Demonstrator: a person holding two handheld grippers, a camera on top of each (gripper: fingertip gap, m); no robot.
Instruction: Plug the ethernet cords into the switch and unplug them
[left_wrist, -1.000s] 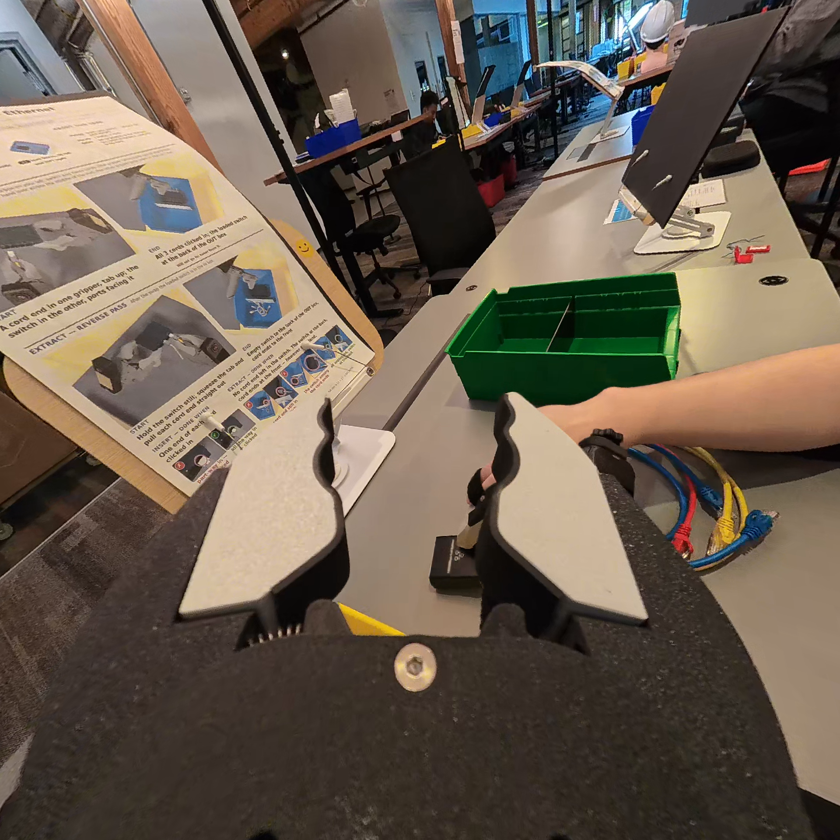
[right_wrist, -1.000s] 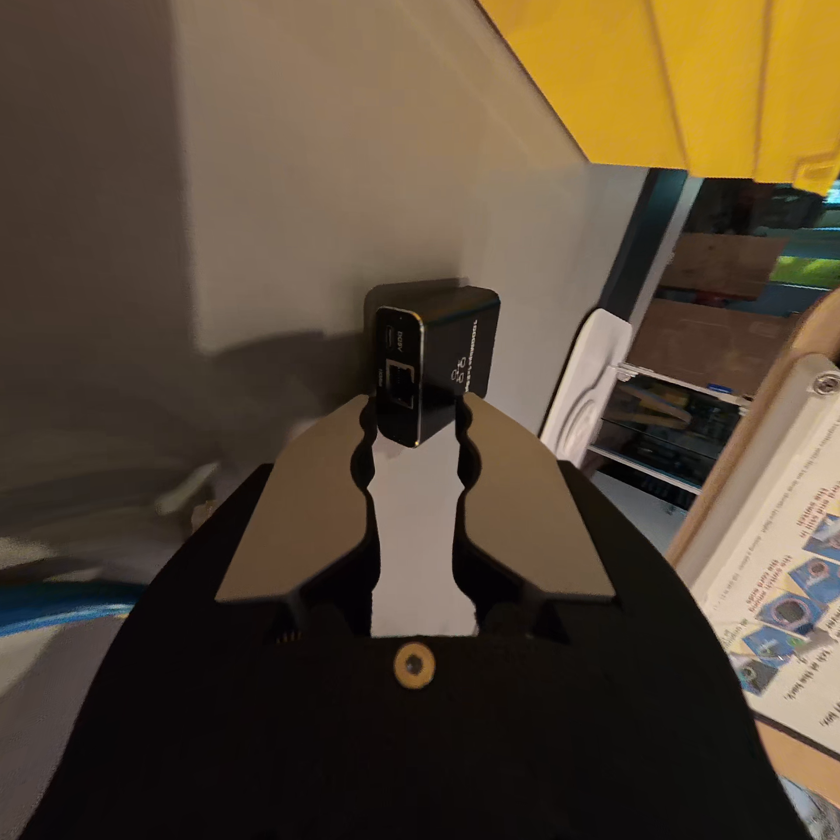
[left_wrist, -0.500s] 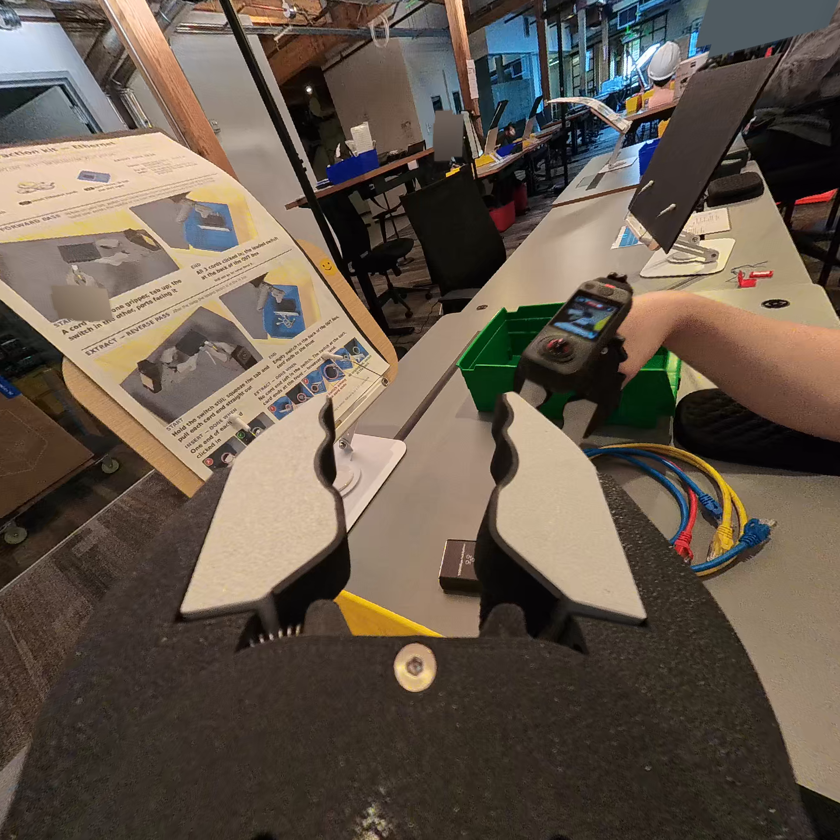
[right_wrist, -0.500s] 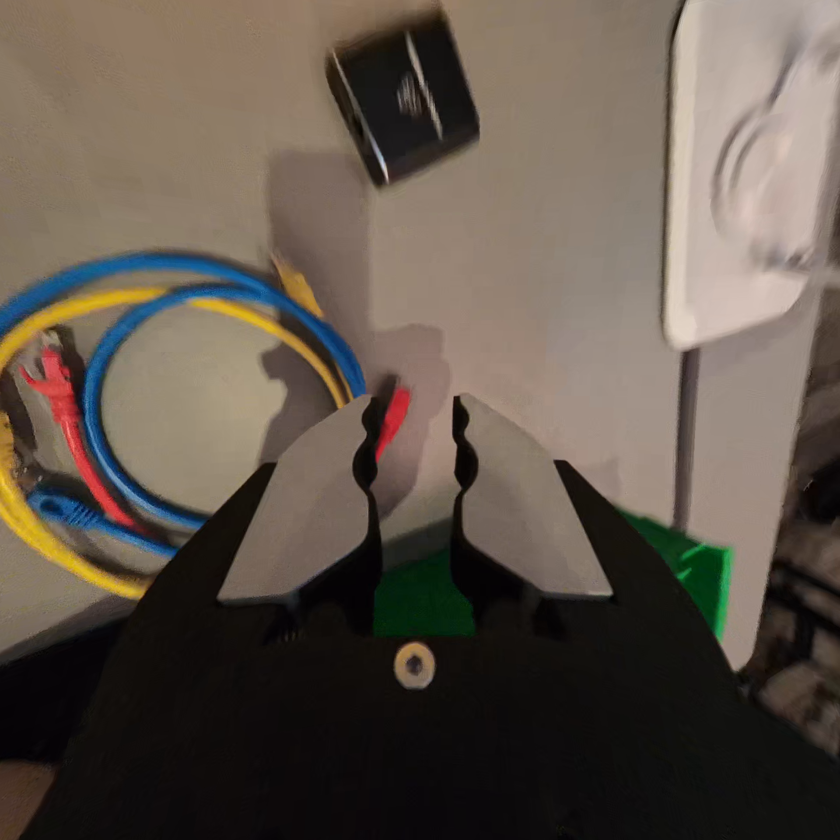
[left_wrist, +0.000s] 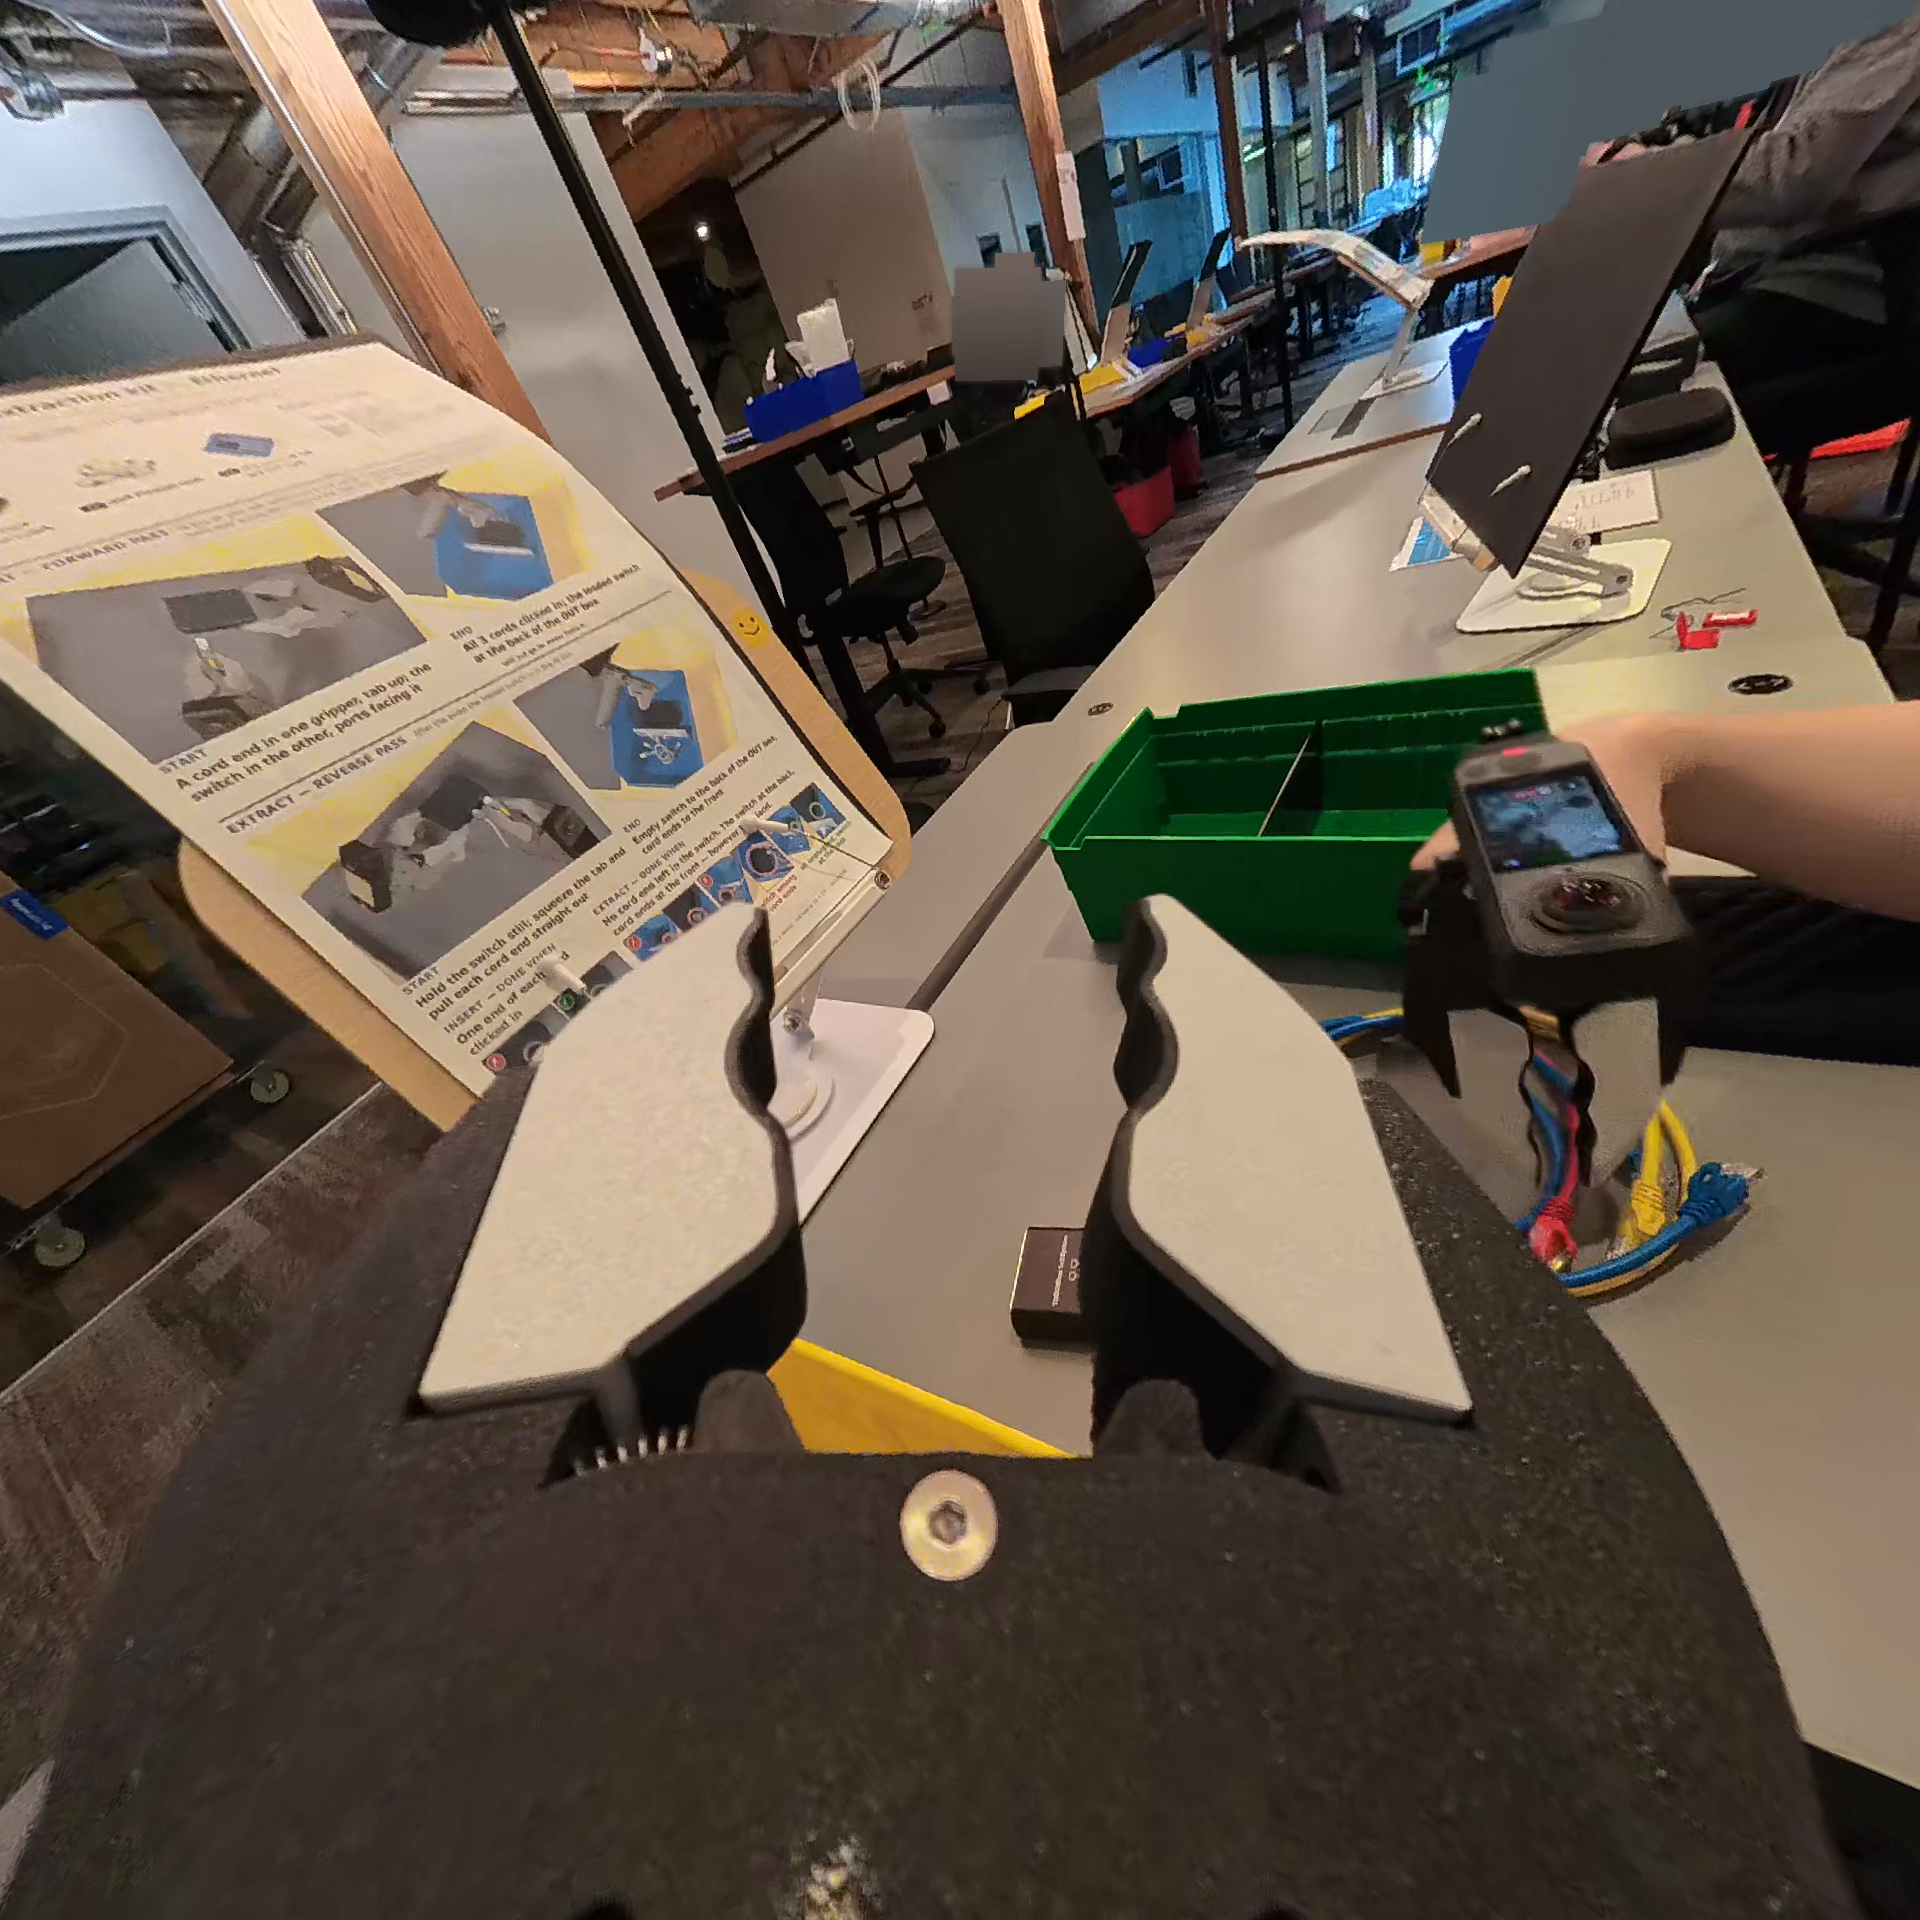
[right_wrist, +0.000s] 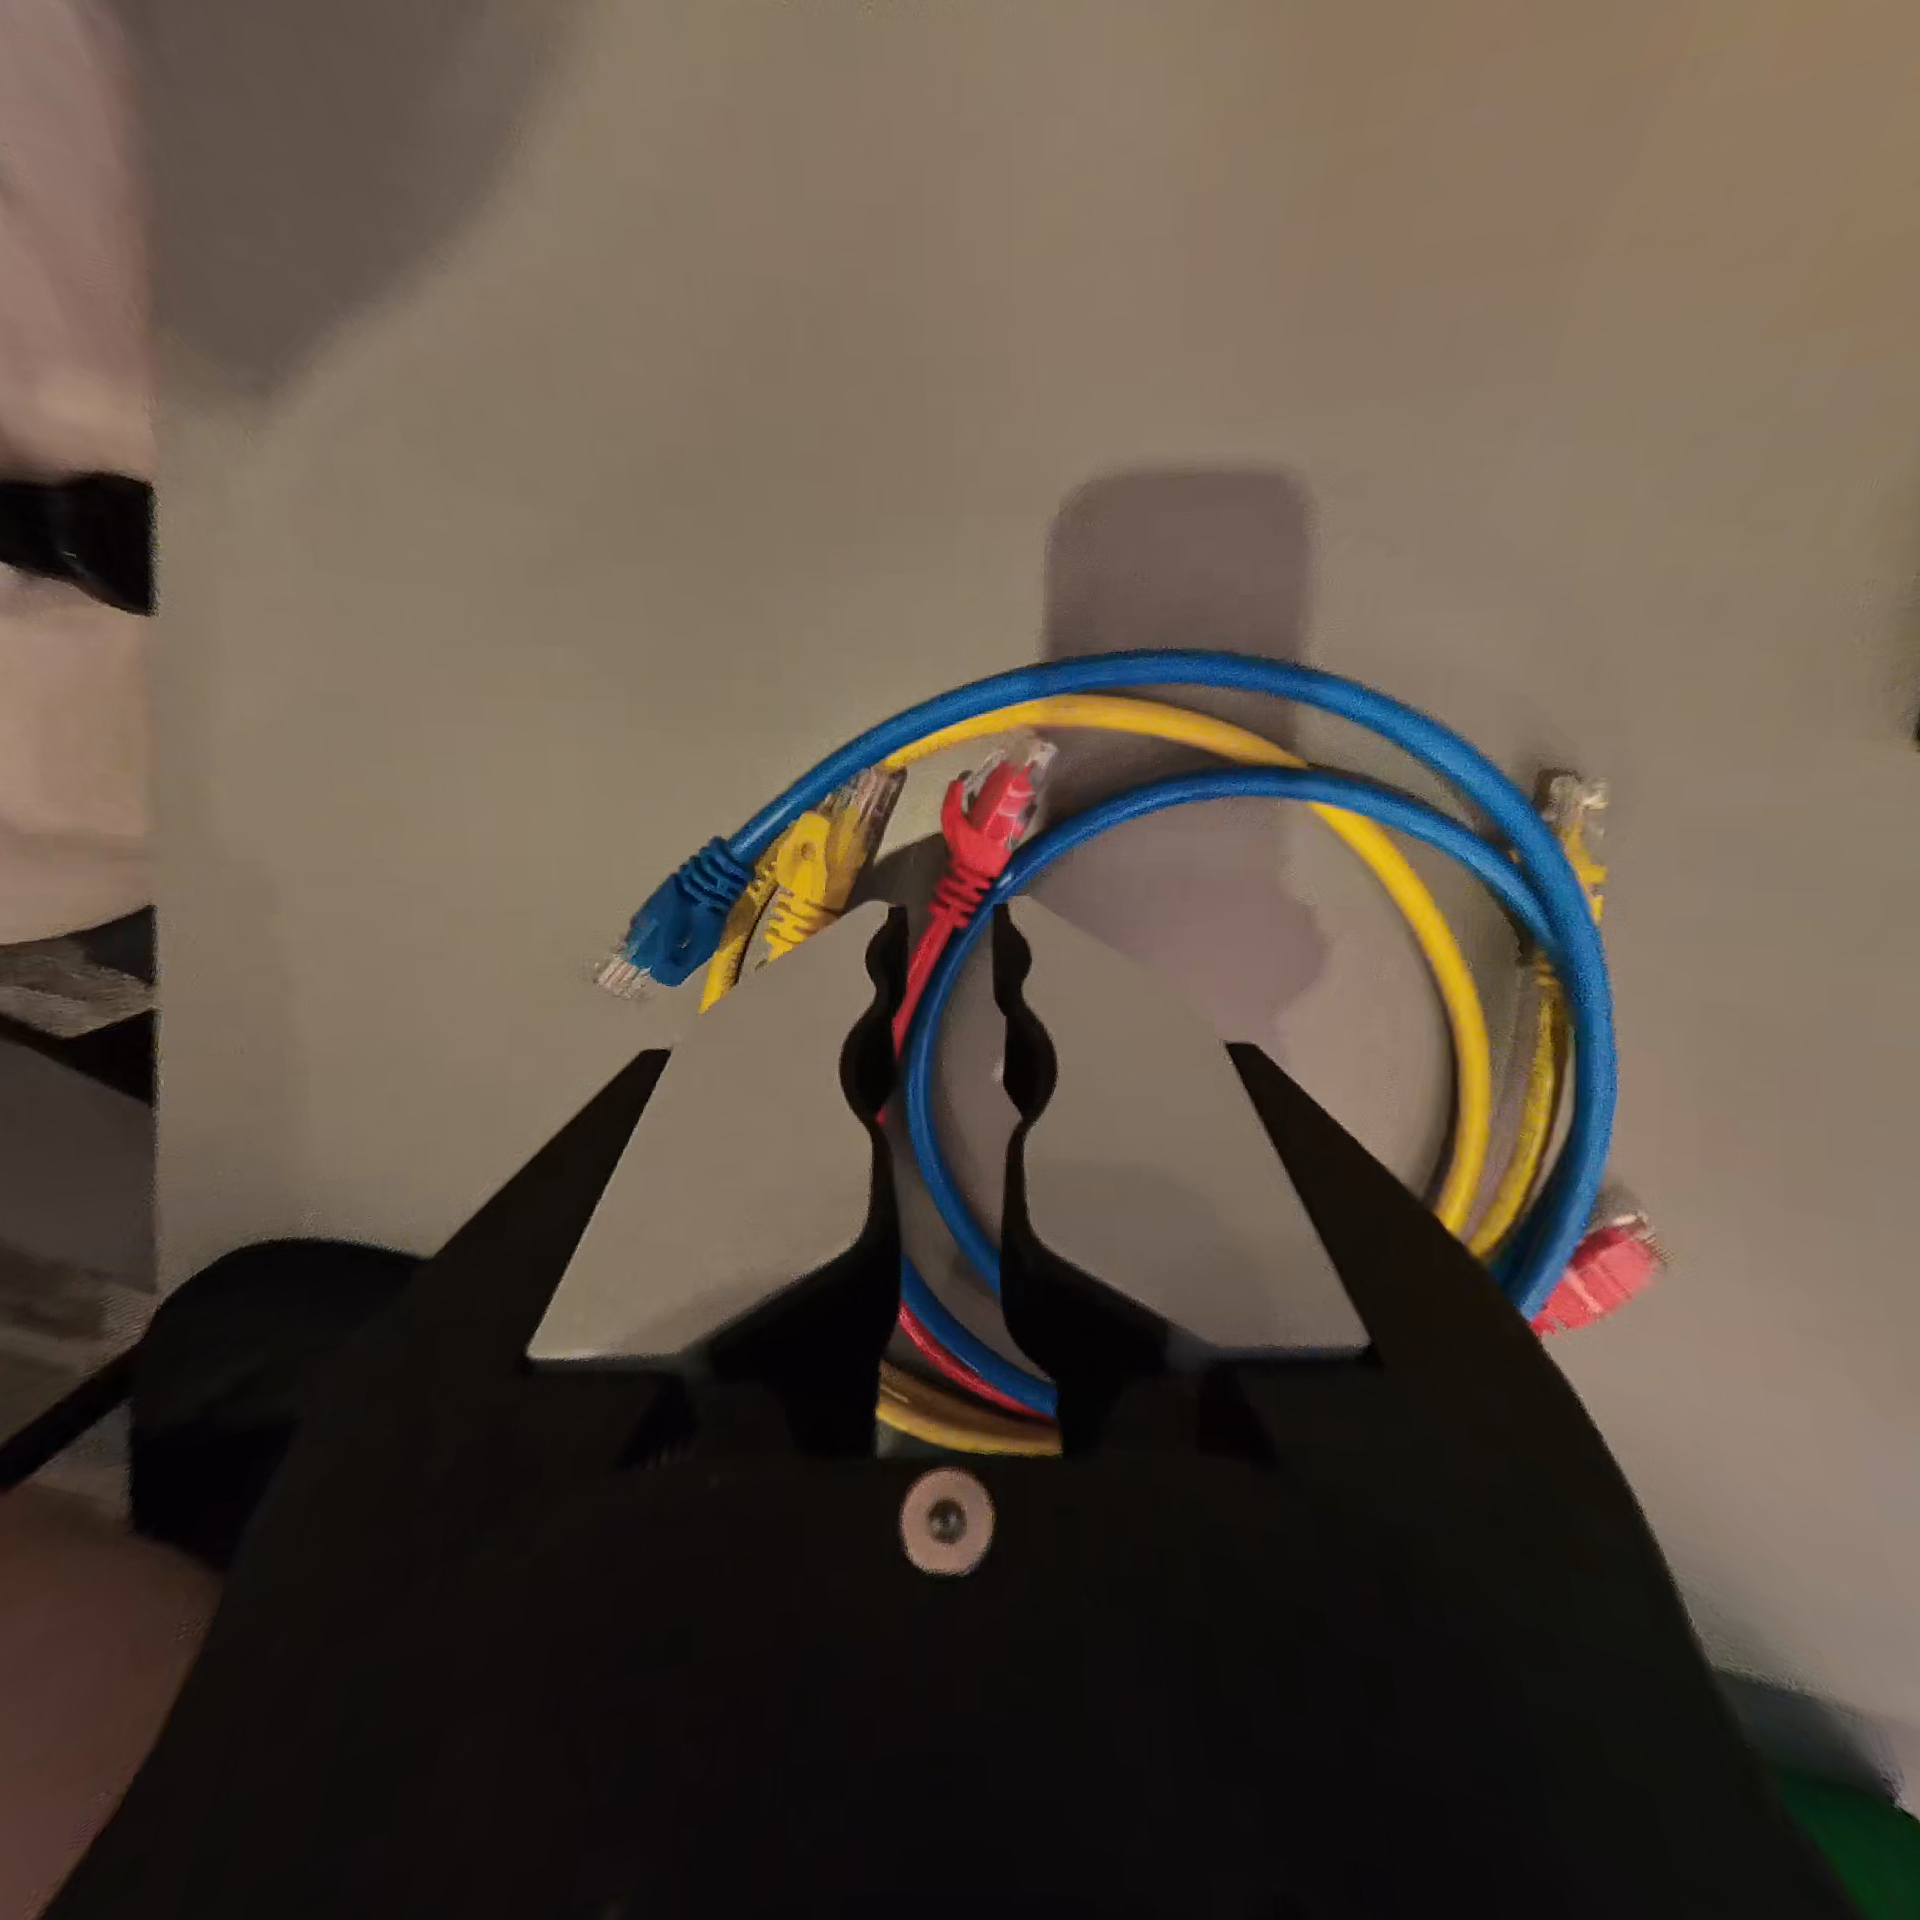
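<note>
Grey table (right_wrist: 520, 416) | I'm lowering right tongs (right_wrist: 945, 914), narrowly apart, straddling red cord (right_wrist: 940, 935) lengthwise, unclamped | left tongs (left_wrist: 945, 977) wide apart, bare

Matt grey table (left_wrist: 1299, 623), ribbed green plastic bin (left_wrist: 1247, 894), glossy paper poster (left_wrist: 343, 665) (wood-backed), smooth rubbery cords (right_wrist: 1195, 675)

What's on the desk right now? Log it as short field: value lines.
Surface: grey desk
Switch: small black box lying on the desk, nothing plugged in view
Cords: blue, yellow and red cords coiled loose
Bin: green bin, looks empty
Left gripper: open, holds nothing
Right gripper: over the cords, red cord between its fingers, grip unclear
</note>
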